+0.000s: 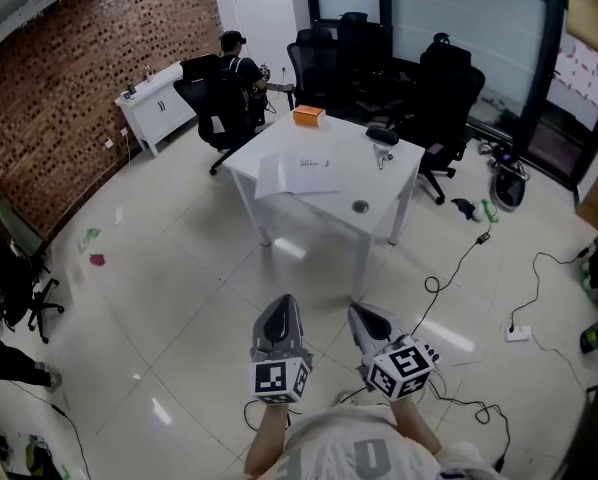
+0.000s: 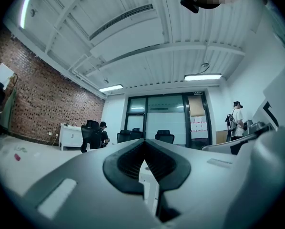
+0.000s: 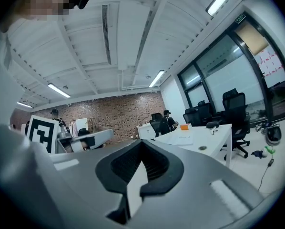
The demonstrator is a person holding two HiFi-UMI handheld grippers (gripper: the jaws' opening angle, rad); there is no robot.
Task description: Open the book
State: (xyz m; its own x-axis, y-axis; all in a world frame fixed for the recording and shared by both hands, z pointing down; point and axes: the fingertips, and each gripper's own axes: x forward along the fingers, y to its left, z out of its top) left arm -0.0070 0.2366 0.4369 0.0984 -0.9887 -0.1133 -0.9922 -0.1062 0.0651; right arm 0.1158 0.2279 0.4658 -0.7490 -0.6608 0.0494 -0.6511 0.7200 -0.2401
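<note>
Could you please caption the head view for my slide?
Left claw and right claw, shut and empty, face a white square table bearing a flat white book.

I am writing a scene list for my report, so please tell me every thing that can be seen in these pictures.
table: one, white, room's middle
book: one, white, flat on table; identity unsure
box: one, orange, table's far edge
chairs: several, black, behind table
cabinet: one, white, far left
seated person: one, dark clothes, near cabinet
cables: several, black, floor at right
left gripper: one, grey, shut, empty, short of table
right gripper: one, grey, shut, empty, beside left
</note>
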